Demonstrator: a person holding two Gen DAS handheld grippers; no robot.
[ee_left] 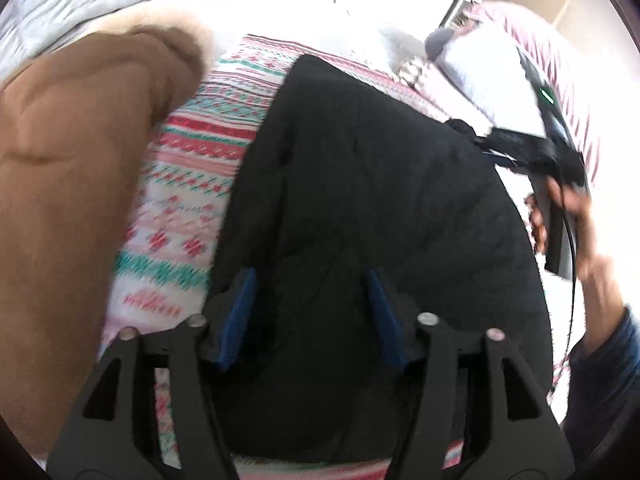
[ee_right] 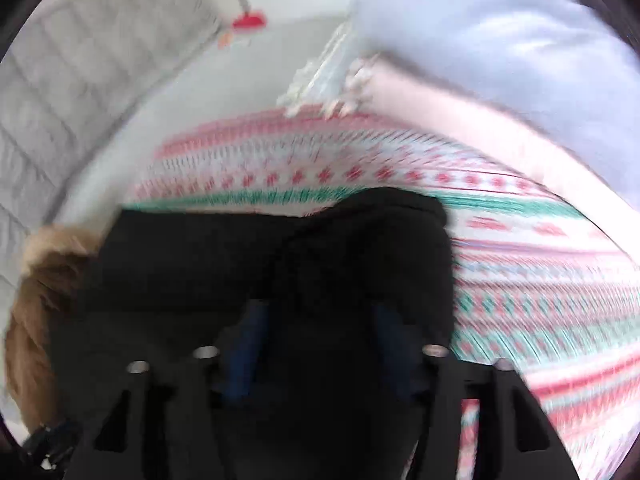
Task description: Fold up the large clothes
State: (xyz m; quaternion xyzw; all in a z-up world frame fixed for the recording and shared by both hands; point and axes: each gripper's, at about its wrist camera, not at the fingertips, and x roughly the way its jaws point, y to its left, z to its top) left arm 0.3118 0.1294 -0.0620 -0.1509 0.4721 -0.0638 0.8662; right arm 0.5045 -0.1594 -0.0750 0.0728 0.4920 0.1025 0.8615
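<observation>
A large black garment (ee_left: 360, 200) lies spread on a patterned blanket (ee_left: 192, 160). My left gripper (ee_left: 311, 276) hovers over its near part, blue pads (ee_left: 240, 312) apart, and nothing is pinched between them. At the right, a hand (ee_left: 568, 208) holds the right gripper's body (ee_left: 552, 152) by the garment's far right edge. The right wrist view is blurred. There the black garment (ee_right: 280, 260) fills the lower middle. My right gripper (ee_right: 318, 308) stands over it with its jaws apart, dark cloth beneath them.
A brown coat with a fur trim (ee_left: 72, 160) (ee_right: 40, 280) lies left of the black garment. Folded pale blue and pink cloths (ee_right: 500, 40) (ee_left: 480, 68) are stacked at the blanket's (ee_right: 540, 280) far right. A grey quilt (ee_left: 80, 0) (ee_right: 60, 100) lies beyond.
</observation>
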